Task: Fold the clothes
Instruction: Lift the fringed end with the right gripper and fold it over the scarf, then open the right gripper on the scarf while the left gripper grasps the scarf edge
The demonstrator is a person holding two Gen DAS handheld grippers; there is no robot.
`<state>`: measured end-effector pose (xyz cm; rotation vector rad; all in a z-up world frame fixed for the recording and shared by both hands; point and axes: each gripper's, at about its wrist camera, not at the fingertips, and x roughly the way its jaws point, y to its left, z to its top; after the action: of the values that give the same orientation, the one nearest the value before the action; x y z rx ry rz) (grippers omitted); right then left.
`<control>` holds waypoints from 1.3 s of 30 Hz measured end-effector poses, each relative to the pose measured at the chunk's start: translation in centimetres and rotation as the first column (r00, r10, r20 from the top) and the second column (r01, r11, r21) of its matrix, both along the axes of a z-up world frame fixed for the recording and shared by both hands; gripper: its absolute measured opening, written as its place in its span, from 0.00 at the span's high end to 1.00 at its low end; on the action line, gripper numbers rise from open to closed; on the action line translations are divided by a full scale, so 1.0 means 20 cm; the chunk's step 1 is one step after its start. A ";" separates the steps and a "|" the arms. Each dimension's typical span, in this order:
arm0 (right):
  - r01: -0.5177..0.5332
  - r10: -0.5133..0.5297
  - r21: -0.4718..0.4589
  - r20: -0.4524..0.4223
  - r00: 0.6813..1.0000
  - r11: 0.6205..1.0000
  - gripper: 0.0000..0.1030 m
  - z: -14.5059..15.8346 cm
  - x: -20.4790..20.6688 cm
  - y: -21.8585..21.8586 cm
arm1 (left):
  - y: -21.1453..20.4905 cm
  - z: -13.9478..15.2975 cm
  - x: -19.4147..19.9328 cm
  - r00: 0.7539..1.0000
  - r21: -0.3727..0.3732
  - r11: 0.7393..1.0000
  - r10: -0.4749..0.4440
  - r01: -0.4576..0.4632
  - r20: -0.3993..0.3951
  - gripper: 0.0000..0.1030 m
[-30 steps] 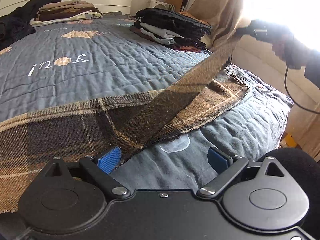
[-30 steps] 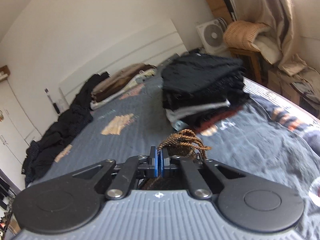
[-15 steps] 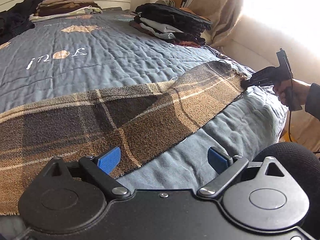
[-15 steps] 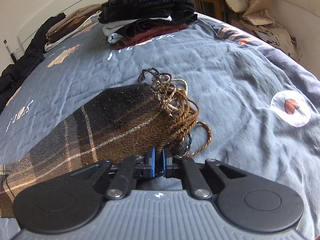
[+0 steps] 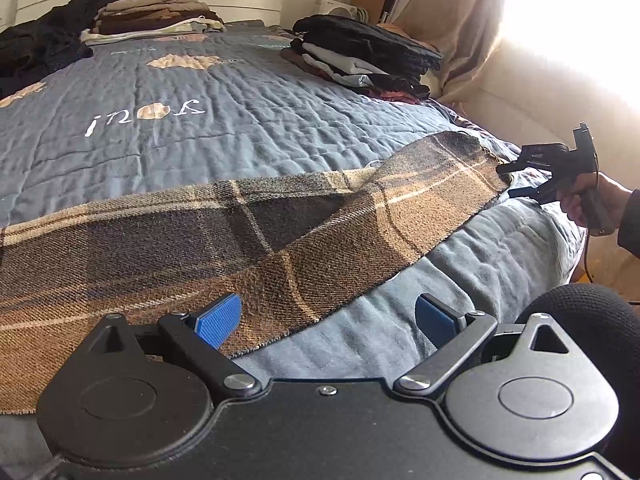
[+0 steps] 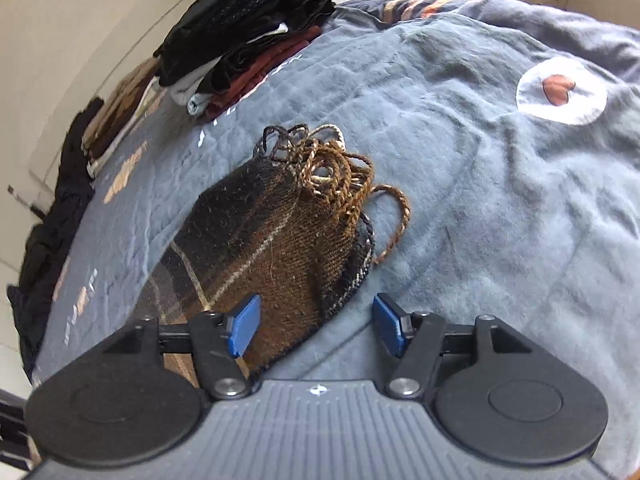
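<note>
Having released scarf (image 6: 264, 248): right gripper (image 6: 316, 324)

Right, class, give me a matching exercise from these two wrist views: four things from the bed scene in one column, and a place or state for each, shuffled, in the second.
Column one:
1. plaid scarf
2. right gripper
3. dark clothes stack
4. twisted fringe

Column two:
A. bunched at the scarf's end
B. folded pile at the far side of the blue quilt
C. open, just above the scarf's end
D. stretched across the bed, doubled over

Pairs: 1-D, 2-C, 3-B, 4-A
</note>
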<state>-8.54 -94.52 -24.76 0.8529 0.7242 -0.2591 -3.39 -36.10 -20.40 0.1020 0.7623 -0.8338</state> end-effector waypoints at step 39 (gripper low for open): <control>0.108 -0.108 -0.026 0.005 0.994 0.994 0.88 0.06 -0.49 0.14 | 0.04 0.02 -0.03 1.000 -0.021 1.000 -0.016 0.016 0.005 0.09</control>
<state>-18.25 -91.79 -23.52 0.8683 0.6712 -0.3631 -4.04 -35.35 -19.90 0.0912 0.7492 -0.8561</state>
